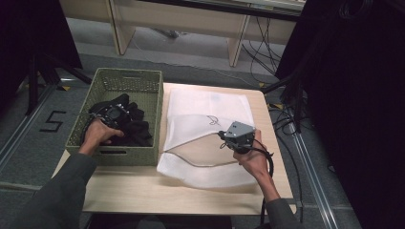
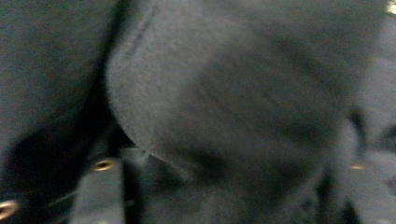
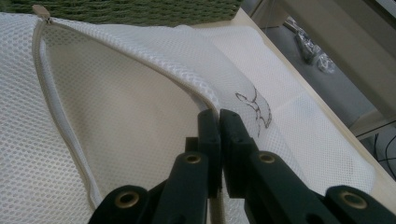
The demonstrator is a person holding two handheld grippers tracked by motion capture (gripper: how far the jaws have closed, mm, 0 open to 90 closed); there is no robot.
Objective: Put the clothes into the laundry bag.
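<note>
Mesh bag [image 1: 205, 133], white and fine-holed, lay flat on the wooden table [image 1: 143, 191], right of a green woven basket [image 1: 143, 81]. The right gripper [image 3: 218, 116] pinched its raised zipper edge. The left gripper [image 1: 112, 114] sat buried in soft black cloth [image 2: 224, 93] in the basket; I cannot tell its jaw state.

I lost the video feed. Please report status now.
Right gripper shut on mesh bag rim, held open. Left gripper down in black clothes, green basket. Nothing blocking.

Both hands hold a tool, arms reaching forward.
The left tool [image 1: 113, 114] points down and away, its jaws too blurred to judge; the right tool [image 3: 218, 122] has its jaws pressed nearly together.
</note>
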